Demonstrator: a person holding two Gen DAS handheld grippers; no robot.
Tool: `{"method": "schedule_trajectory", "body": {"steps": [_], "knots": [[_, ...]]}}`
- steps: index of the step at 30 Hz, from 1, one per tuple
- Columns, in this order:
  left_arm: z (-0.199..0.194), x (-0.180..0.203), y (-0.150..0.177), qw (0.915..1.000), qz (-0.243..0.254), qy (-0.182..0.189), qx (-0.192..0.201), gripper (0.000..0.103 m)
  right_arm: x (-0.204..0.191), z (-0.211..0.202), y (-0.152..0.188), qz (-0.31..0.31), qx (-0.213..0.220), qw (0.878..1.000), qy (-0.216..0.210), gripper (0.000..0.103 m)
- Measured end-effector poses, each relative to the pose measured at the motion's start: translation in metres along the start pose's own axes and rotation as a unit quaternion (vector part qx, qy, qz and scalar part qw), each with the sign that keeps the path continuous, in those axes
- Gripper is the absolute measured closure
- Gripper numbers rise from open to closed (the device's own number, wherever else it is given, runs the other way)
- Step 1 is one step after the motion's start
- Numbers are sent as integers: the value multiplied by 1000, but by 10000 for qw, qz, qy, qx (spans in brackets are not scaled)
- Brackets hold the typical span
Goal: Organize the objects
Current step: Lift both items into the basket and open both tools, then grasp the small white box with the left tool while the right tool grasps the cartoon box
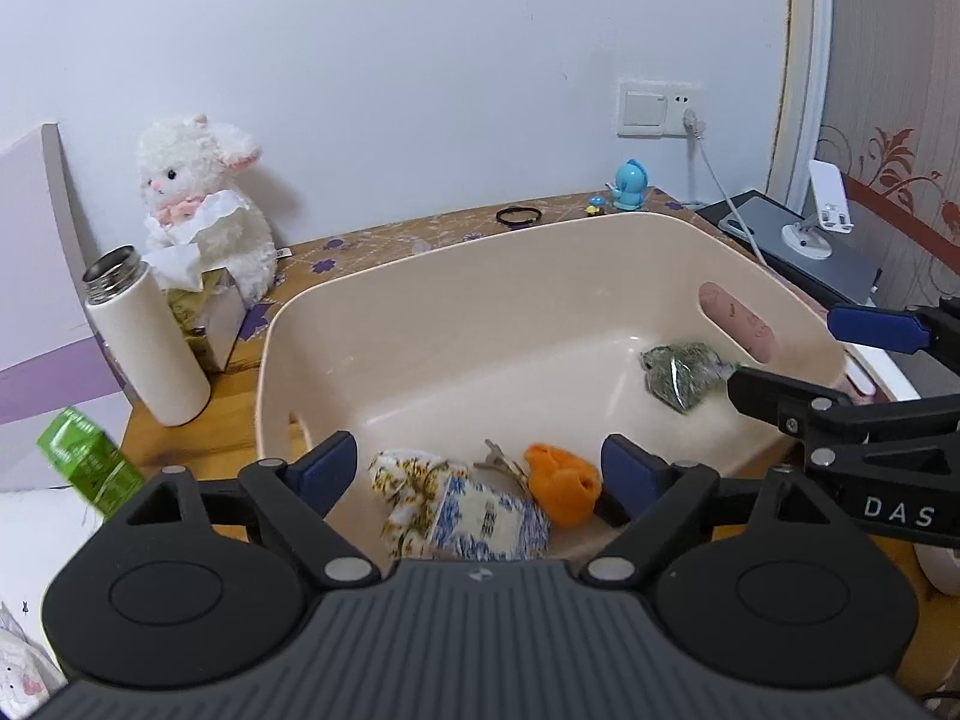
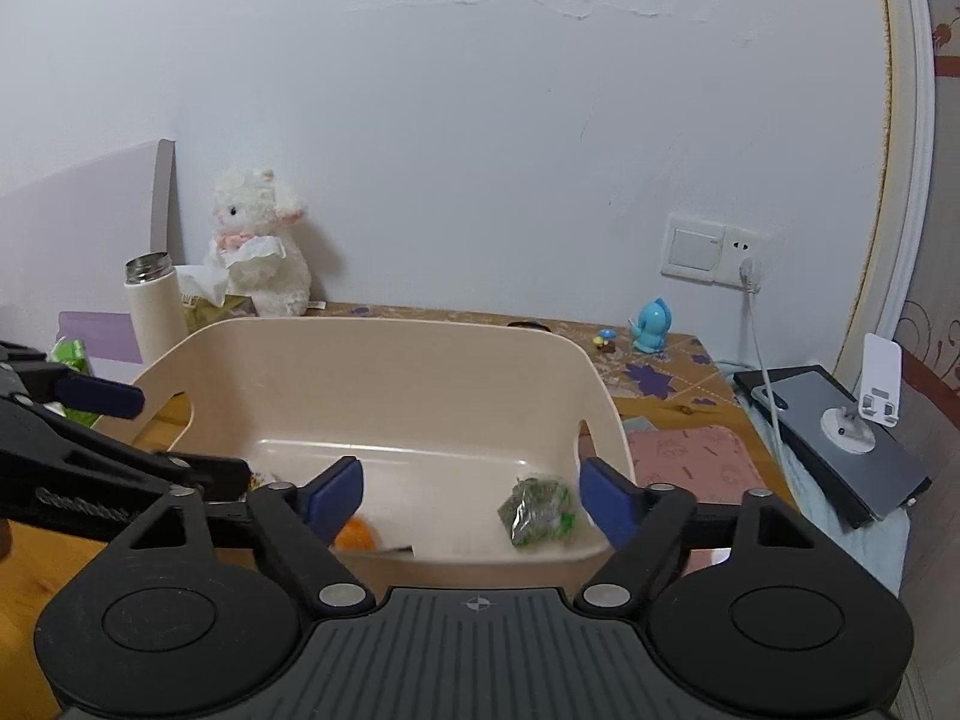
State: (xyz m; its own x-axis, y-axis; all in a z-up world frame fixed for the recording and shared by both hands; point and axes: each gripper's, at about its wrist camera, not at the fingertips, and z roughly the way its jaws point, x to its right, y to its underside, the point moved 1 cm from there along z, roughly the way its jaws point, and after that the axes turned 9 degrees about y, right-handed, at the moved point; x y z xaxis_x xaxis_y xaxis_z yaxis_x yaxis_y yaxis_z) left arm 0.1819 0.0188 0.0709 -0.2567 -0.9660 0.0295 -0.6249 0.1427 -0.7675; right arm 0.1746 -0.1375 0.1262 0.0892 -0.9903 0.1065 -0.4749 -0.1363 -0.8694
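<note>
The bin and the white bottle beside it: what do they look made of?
The bin looks like moulded plastic: smooth beige walls with a soft sheen, rounded corners and cut-out handles. The bottle seems to be metal, painted matte white; its bare threaded neck shines like steel.

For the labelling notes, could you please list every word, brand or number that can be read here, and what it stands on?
"DAS": white letters on the right gripper arm, left wrist view; the rest is cut off.
"GenRobot", faint raised lettering: on the left gripper arm, right wrist view.
Blue-and-white box in the basin: dark print, too blurred to read.
Green carton: print blurred, unreadable.
</note>
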Motion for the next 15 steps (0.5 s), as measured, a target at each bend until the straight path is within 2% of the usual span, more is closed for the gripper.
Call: {"method": "schedule_trajectory", "body": {"steps": [7, 10, 15], "knots": [[-23, -2, 22, 10000, -76, -2, -29, 10, -5, -18, 22, -141, -98, 9999, -22, 8], [-28, -2, 33, 9999, -12, -105, -33, 6, -9, -19, 34, -193, -223, 9996, -44, 7], [-25, -5, 52, 9997, -57, -91, -230, 6, -18, -15, 52, -247, -510, 9983, -134, 7]]}}
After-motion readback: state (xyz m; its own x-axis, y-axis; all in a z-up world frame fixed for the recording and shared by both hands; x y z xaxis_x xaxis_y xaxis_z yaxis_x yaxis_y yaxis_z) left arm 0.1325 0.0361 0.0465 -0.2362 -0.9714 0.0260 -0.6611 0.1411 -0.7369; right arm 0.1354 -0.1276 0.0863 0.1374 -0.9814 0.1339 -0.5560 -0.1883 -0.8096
